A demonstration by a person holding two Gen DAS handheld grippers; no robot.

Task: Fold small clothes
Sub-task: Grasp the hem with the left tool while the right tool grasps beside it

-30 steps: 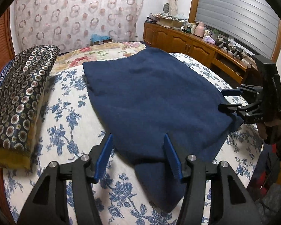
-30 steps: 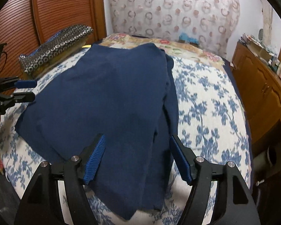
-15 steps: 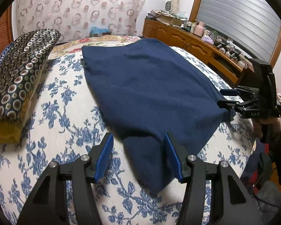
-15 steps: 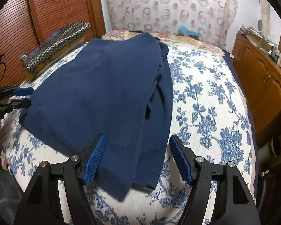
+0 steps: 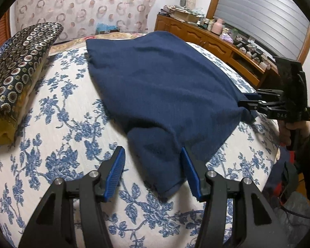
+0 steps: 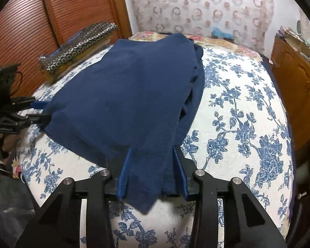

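A navy blue garment (image 5: 161, 86) lies spread on the bed's blue-flowered cover (image 5: 57, 128). My left gripper (image 5: 153, 153) is open and straddles a narrow flap of the garment near the bed's front edge; the left pad stands clear of the cloth. In the right wrist view the left gripper (image 6: 40, 110) sits at the garment's left corner. My right gripper (image 6: 152, 150) has its jaws closing on the garment's (image 6: 134, 95) near corner, with bunched cloth filling the gap and both pads against it. From the left wrist view, the right gripper (image 5: 245, 101) pinches that corner.
A folded dark blanket with ring pattern (image 5: 20, 66) lies at the bed's left side. A wooden sideboard (image 5: 206, 39) with clutter runs along the right wall. A louvred wooden door (image 6: 31, 20) stands behind. A person's hand (image 5: 289, 128) holds the right gripper's handle.
The right gripper's jaws have come together onto the garment's corner. The left gripper has sunk closer to the bed, and the flap now lies further in between its fingers.
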